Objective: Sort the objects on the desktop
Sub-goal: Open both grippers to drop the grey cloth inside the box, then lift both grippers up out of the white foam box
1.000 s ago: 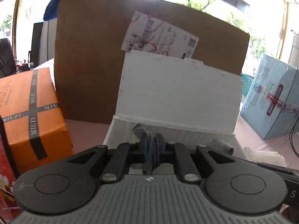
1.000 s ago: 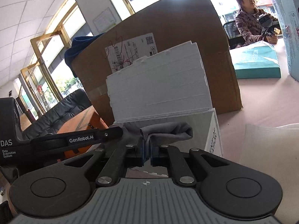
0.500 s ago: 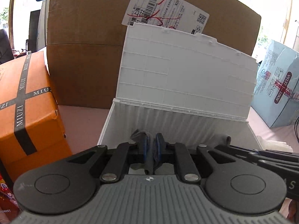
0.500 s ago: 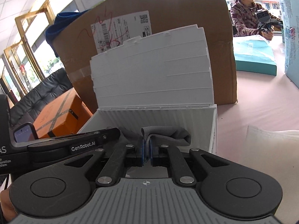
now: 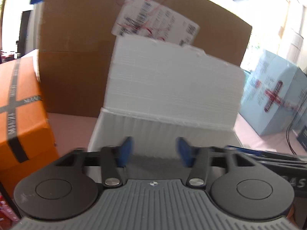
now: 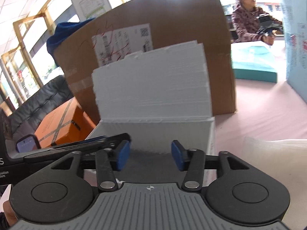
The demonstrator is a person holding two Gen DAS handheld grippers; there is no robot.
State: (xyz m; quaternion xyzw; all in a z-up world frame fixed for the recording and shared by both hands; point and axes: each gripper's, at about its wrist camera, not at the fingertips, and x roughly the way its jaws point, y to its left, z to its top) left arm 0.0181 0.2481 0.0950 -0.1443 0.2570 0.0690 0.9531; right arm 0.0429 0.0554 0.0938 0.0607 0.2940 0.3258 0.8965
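The left gripper (image 5: 154, 150) is held with its jaws spread wide, nothing between the blue pads (image 5: 124, 151). The right gripper (image 6: 149, 154) is likewise held with its jaws parted and empty. Directly ahead of both pairs of jaws a white corrugated box (image 5: 165, 132) is seen, its lid (image 5: 172, 84) raised upright behind the opening. Just below the gap of each pair of jaws a grey shape is glimpsed inside the box, too blurred to be identified. Behind the lid a large brown cardboard box (image 5: 76, 44) bearing a shipping label (image 5: 155, 25) is stood. To the left of the left jaws an orange box (image 5: 21, 107) crossed by dark tape is placed; to their right a pale blue carton (image 5: 274, 95) is seen. Beyond the right jaws, a teal box (image 6: 253, 65) lies on the pink tabletop (image 6: 268, 118), and a seated person (image 6: 249, 23) is visible behind it.
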